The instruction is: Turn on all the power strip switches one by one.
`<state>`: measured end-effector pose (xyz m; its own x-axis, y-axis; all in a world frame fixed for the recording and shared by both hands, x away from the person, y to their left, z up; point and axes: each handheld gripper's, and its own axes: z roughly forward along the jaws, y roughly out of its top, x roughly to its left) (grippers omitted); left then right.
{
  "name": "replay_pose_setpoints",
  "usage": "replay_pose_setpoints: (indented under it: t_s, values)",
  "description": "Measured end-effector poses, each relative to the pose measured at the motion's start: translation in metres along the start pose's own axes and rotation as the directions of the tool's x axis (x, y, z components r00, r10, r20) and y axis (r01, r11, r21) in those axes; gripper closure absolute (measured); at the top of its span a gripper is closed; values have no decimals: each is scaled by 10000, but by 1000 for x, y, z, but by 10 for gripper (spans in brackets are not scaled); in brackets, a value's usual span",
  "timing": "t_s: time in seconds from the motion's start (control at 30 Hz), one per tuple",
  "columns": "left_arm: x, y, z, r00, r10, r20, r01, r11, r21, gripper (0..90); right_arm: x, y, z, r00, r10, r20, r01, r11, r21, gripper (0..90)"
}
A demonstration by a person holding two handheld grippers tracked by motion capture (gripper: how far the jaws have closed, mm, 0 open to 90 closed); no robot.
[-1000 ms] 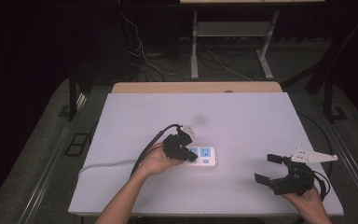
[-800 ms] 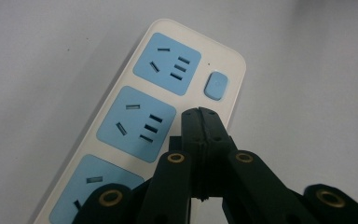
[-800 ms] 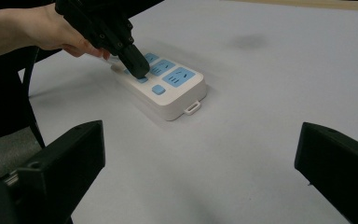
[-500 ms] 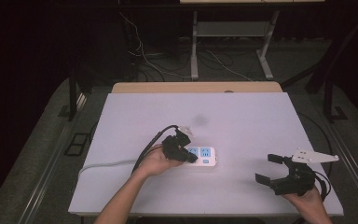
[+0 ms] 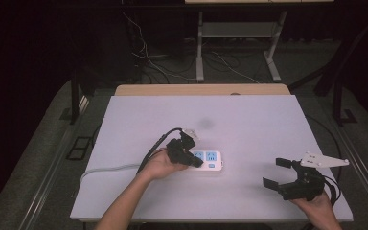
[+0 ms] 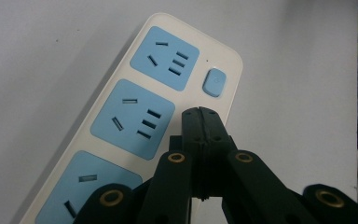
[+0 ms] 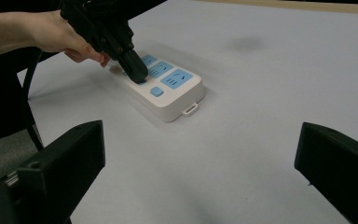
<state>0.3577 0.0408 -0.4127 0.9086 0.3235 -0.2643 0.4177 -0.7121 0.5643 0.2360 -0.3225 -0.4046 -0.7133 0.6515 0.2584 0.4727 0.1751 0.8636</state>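
With its jaws clenched empty over the power strip (image 6: pixel 135 116), the left gripper (image 6: pixel 200 114) seems poised to press the switch button (image 6: pixel 213 82), needing a small forward nudge.

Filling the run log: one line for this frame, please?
left gripper: jaws shut, tip over power strip near blue switch | right gripper: jaws open, empty, apart | table

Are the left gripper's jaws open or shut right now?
Shut: the left gripper has its jaws pressed together, nothing between them, above the power strip.
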Motion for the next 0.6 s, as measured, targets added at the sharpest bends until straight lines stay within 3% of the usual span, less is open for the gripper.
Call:
replay_pose_setpoints:
  t_s: [0.27, 0.5, 0.6]
  values:
    - [-3, 1, 0, 9997, 165, -172, -165, 9999, 32, 899, 0, 0, 0, 10000, 20, 4, -20, 10000, 19, 17]
    - [-2, 0, -2, 9999, 59, -104, -60, 9999, -88, 895, -1, 0, -1, 10000, 62, 24, -62, 10000, 16, 17]
    - [0, 0, -3, 9995, 55, -298, -57, 10000, -43, 892, -2, 0, -1, 10000, 62, 34, -62, 10000, -20, 17]
